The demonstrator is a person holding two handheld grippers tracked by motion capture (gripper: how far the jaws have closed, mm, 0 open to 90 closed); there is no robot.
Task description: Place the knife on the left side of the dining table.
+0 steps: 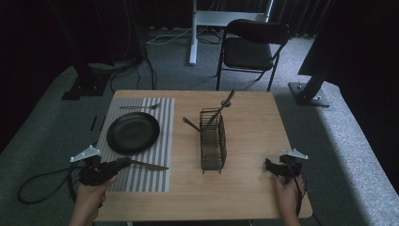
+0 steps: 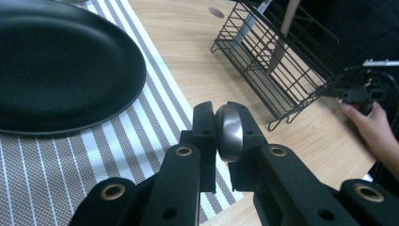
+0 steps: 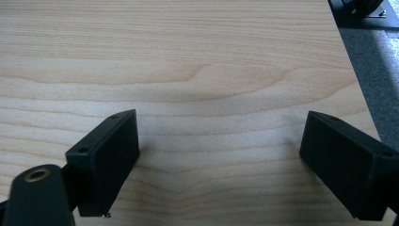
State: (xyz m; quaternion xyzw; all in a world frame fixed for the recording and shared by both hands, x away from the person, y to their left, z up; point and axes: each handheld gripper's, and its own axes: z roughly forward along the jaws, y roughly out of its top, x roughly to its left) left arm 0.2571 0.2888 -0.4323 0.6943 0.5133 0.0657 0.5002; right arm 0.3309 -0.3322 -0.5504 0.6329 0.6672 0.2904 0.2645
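A light wooden table is carrying everything, with a grey-and-white striped placemat lying along its left side. A round black plate is sitting on the placemat, and a fork is lying on the mat just beyond the plate. Near the table's middle, a black wire cutlery basket is standing with utensil handles leaning out of it. The left gripper is clamping the handle end of a table knife, whose blade is stretching rightward over the placemat's near part, just in front of the plate. The right gripper is resting near the table's right front corner, its jaws standing wide apart over bare wood.
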